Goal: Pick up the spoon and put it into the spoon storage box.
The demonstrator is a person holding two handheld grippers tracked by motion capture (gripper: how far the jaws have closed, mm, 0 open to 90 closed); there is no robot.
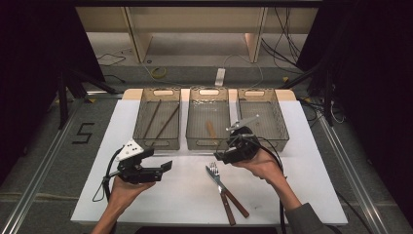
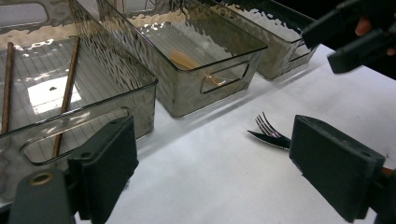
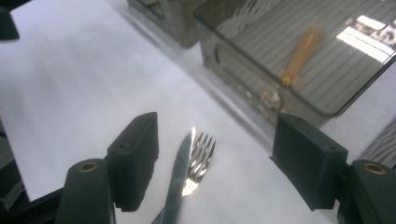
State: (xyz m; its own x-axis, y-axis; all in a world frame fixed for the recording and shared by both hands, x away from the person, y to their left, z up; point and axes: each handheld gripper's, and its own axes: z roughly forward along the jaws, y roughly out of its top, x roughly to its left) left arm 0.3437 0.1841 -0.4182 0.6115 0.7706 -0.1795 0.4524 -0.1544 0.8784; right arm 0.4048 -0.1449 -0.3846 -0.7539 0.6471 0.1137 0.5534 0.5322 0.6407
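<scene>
Two chopsticks [image 1: 160, 120] are already sorted into one bin, a wooden-handled piece [image 1: 211, 129] into the middle bin [image 1: 208, 145]. A knife [image 3: 177, 179] and fork [image 3: 200, 158] remain on the tabletop [image 1: 185, 195], just beyond the released right tool [image 3: 215, 163]. The left tool [image 2: 210, 172] is held released, empty.

A single mark can be read: the figure "5" [image 1: 84, 133], laid in dark strips on the grey floor left of the table [image 1: 117, 195], seen in the high view.
</scene>
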